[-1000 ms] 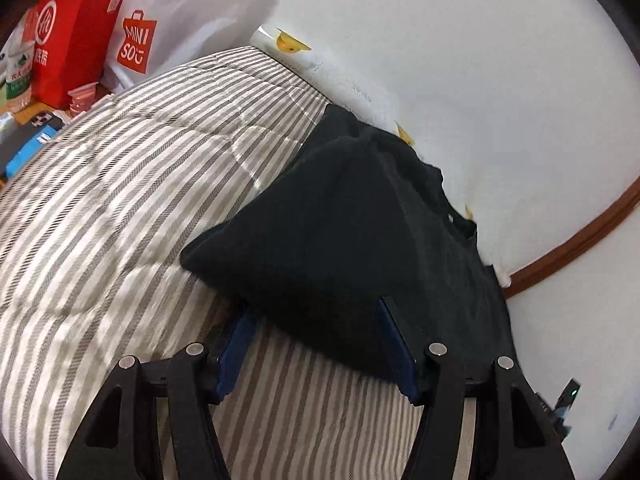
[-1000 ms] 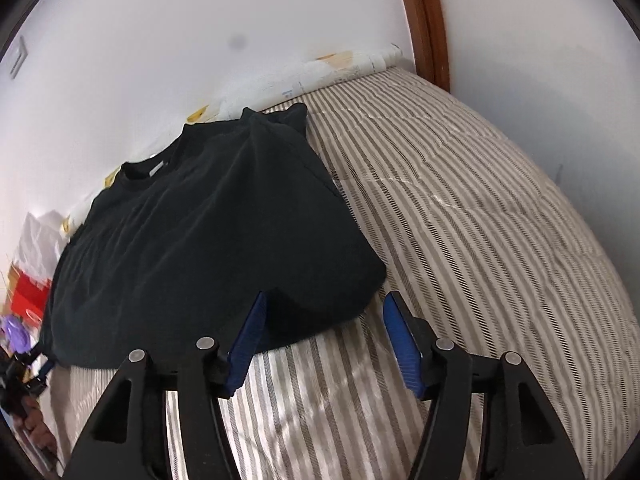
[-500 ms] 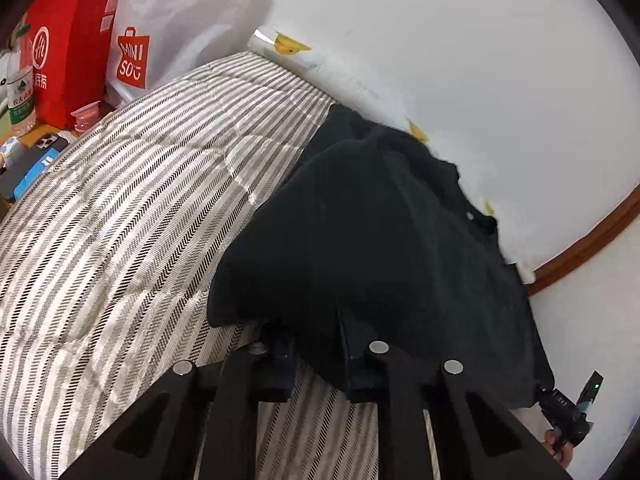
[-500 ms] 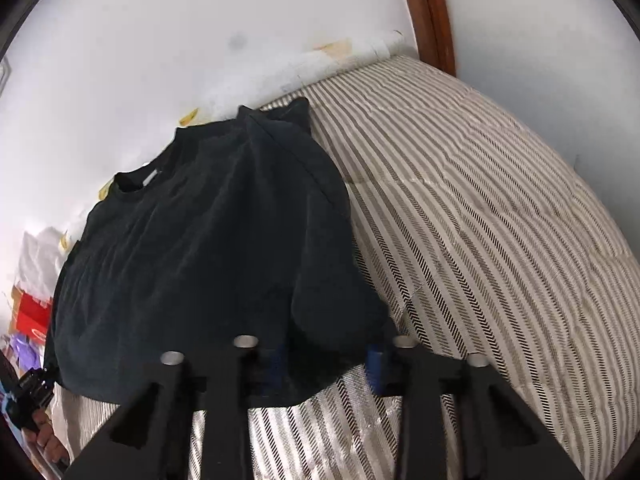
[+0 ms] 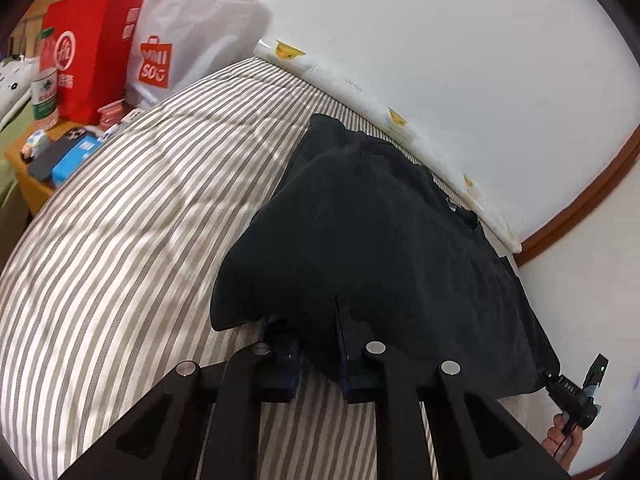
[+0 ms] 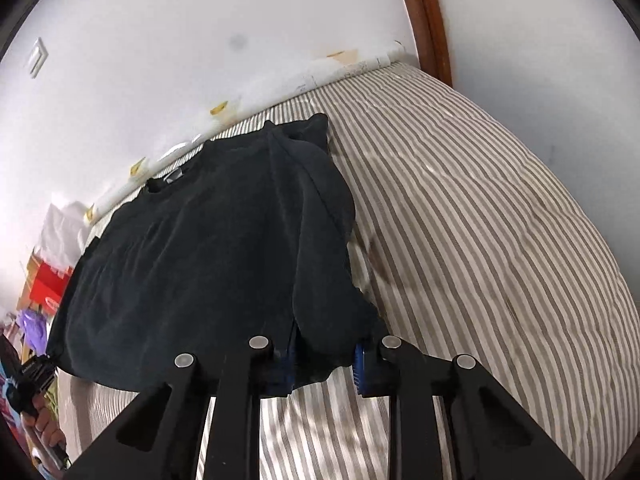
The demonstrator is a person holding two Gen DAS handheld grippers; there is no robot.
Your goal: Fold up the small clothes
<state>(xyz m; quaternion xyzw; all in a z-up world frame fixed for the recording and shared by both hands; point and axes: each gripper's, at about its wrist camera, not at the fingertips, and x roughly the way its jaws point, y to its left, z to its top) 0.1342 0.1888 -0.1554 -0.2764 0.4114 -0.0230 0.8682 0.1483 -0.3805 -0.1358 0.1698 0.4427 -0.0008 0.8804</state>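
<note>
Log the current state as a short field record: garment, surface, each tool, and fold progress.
garment: black T-shirt, neckline toward the wall
surface: striped bedcover
left tool: shut on the T-shirt's hem corner
right tool: shut on the other hem corner
fold progress: hem gripped at both corners and raised off the bedcover; no fold laid yet

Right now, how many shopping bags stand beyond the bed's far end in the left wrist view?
2: a red bag at far left, and a white Miniso bag beside it on its right. Others may be hidden behind them.
</note>
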